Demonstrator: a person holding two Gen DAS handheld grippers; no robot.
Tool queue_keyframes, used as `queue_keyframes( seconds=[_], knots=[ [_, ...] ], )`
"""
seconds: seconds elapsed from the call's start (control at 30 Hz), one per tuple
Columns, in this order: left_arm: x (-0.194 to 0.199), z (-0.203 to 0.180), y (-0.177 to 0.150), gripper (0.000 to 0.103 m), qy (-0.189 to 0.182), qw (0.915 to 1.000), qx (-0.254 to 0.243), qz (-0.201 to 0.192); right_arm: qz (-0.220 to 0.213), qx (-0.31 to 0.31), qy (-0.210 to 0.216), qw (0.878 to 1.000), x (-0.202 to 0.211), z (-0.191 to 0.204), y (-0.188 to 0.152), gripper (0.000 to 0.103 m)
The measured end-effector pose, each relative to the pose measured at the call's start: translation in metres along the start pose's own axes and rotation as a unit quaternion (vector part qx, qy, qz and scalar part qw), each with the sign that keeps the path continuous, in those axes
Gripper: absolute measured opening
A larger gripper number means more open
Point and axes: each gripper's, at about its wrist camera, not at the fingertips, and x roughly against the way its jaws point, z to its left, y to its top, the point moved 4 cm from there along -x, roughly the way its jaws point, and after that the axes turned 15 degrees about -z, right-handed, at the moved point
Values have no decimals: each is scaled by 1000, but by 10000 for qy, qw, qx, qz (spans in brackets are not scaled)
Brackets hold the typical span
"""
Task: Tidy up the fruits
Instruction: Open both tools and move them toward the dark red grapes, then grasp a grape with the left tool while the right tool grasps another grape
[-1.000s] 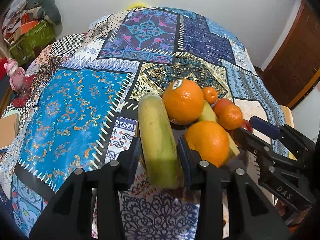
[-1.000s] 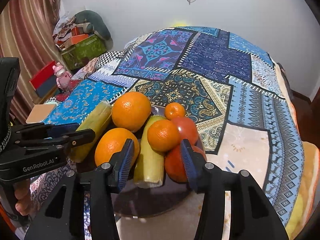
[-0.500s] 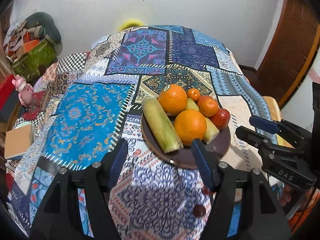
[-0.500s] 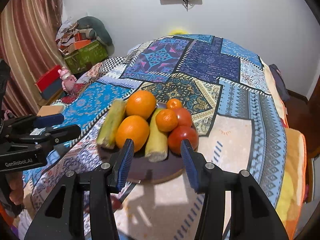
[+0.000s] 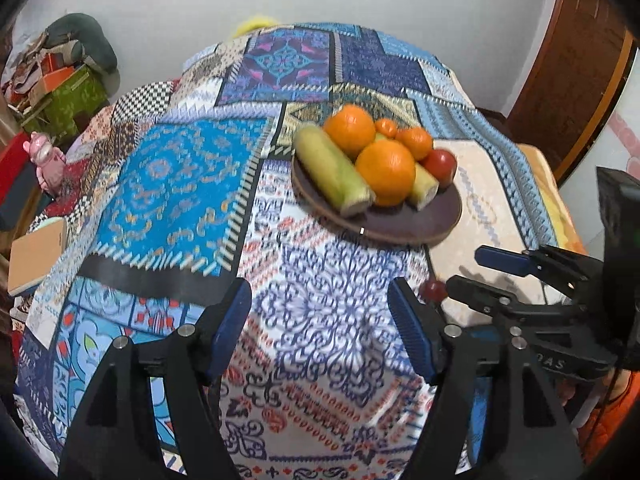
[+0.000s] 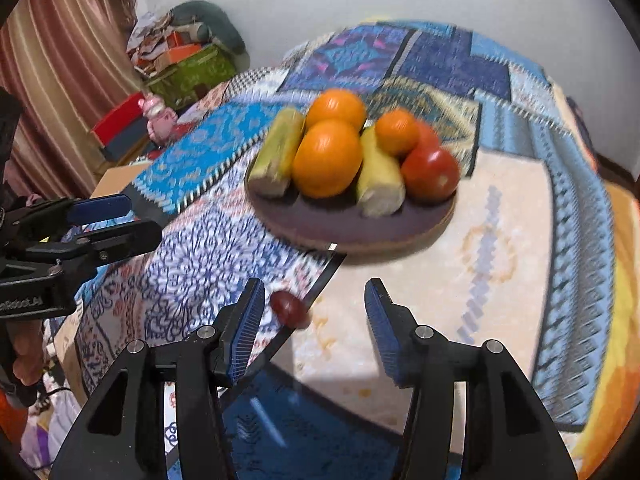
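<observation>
A dark round plate (image 5: 420, 222) (image 6: 344, 228) on the patterned bedspread holds two big oranges (image 5: 386, 170) (image 6: 326, 158), small tangerines (image 5: 416, 142) (image 6: 396, 132), two pale green-yellow long fruits (image 5: 332, 170) (image 6: 378, 180) and red tomatoes (image 5: 442, 164) (image 6: 430, 172). A small dark red fruit (image 5: 434, 290) (image 6: 290, 308) lies loose on the cloth in front of the plate. My left gripper (image 5: 320, 320) is open and empty, well back from the plate. My right gripper (image 6: 314, 312) is open and empty, with the small red fruit just inside its left finger.
The patchwork bedspread (image 5: 180, 176) covers the whole surface. A tan book (image 5: 38, 254) lies at the left edge. A pink toy (image 5: 44, 160), boxes and a green bin (image 5: 64, 100) stand left. A wooden door (image 5: 568, 64) is at right.
Both grippers have pulled back from the plate. My left gripper, which was shut on a long fruit, opened and left it on the plate. The small red fruit has come into view.
</observation>
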Motion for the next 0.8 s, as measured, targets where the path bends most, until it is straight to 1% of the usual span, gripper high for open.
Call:
queue_keyframes(
  seconds=[0.1,0.2,0.27,0.33,0.37,0.4,0.63,0.7,0.77,0.8],
  knots=[
    [-2,0,-10,70,-14,9999,-89,90,156,-99,84,9998,-10,2,-6,47],
    [-5,-1,-16,70,-67,9998,-104,155,238,-121,153,9995,-17,4,-9,41],
    [-7,-2,-19,70,-141,9997,-65,205,301,-115,215,9992,-21,6,-12,33],
    [-8,-5,-21,70,-222,9994,-63,251,324,-103,256,9991,-22,9,-13,28],
    [-9,-8,-22,70,-254,9993,-82,257,314,-99,274,9991,-22,9,-14,23],
    [-9,-11,-22,70,-294,9992,-101,268,313,-111,305,9990,-22,9,-13,21],
    [-14,-39,-26,70,-584,9973,-253,356,124,-250,258,9993,-7,-1,-13,21],
    [-15,-48,-28,65,-651,9966,-314,390,85,-235,191,9995,-2,-4,-13,21],
    [-20,-57,-33,52,-714,9954,-419,480,54,-252,155,9995,4,-9,-15,21],
    [-22,-61,-35,48,-718,9950,-461,521,32,-268,136,9995,6,-11,-16,21]
  ],
)
